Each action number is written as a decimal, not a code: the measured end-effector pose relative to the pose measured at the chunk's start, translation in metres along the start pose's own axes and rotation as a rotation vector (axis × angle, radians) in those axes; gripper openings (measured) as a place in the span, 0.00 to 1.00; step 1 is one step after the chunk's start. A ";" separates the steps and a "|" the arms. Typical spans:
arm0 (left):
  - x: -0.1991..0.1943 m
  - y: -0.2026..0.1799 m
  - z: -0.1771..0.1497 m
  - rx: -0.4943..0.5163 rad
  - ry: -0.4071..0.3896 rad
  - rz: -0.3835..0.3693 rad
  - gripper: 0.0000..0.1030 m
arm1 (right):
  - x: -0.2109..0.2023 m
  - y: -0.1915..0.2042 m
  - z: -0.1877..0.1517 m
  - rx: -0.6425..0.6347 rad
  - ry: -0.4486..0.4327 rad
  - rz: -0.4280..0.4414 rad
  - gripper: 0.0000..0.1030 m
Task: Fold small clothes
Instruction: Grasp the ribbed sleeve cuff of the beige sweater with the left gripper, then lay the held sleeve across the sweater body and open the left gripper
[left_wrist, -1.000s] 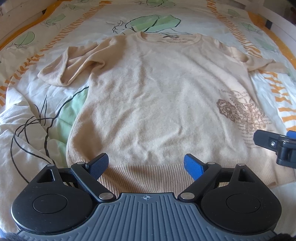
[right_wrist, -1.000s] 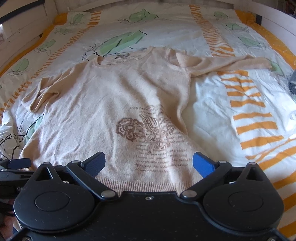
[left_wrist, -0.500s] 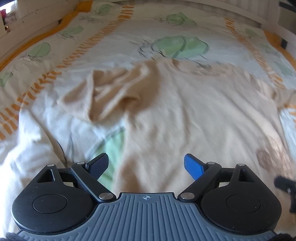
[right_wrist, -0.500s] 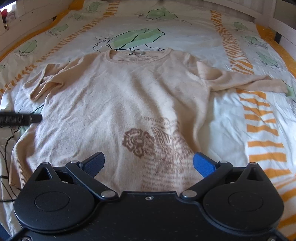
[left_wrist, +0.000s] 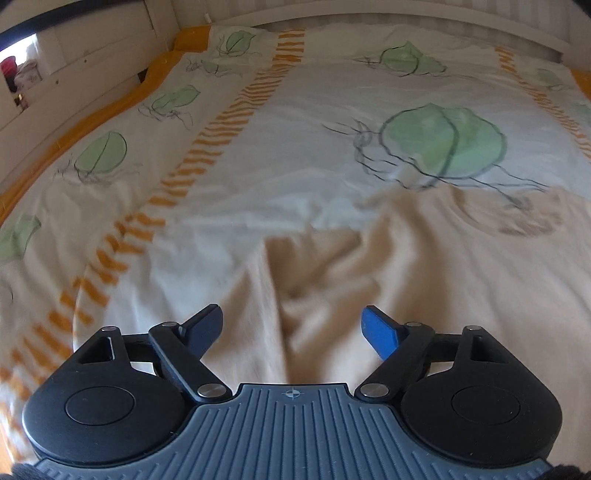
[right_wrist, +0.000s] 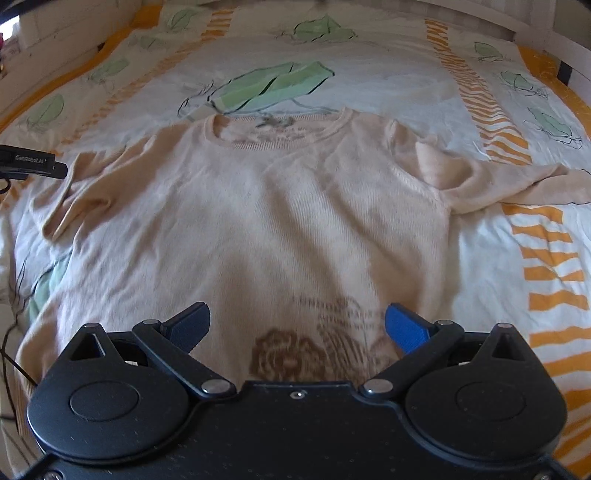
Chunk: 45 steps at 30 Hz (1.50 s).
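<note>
Left gripper (left_wrist: 291, 325), fingers apart and just closing slightly on nothing, is nearing the soft, limp sweater's (right_wrist: 258, 206) bunched sleeve (left_wrist: 314, 266); right gripper (right_wrist: 297, 325) is hovering open

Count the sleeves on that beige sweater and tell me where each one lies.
2. One sleeve lies bunched off the sweater body's left side in the right wrist view, by the left gripper. The other sleeve stretches rightward across the bedspread.

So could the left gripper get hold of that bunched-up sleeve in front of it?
Probably yes. The left gripper is open with nothing between its fingers, and the crumpled sleeve of the beige sweater lies just ahead on the bedspread, uncovered.
</note>
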<state>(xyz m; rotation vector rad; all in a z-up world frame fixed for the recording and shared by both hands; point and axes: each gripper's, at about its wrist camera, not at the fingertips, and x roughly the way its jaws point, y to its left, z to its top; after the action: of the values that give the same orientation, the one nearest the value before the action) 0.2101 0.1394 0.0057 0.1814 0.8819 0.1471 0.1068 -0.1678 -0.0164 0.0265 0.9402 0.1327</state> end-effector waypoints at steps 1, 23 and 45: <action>0.006 0.001 0.007 0.012 -0.004 0.004 0.80 | 0.003 0.000 0.002 0.001 0.000 -0.001 0.99; 0.070 0.054 0.035 -0.036 0.070 0.010 0.13 | 0.018 0.003 0.018 0.044 0.096 0.092 0.92; -0.010 0.191 -0.001 -0.534 -0.135 0.120 0.12 | 0.020 0.035 0.020 0.004 0.105 0.155 0.92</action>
<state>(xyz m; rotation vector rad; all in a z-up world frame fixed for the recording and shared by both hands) 0.1928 0.3231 0.0541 -0.2527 0.6706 0.4696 0.1315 -0.1295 -0.0178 0.0968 1.0429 0.2777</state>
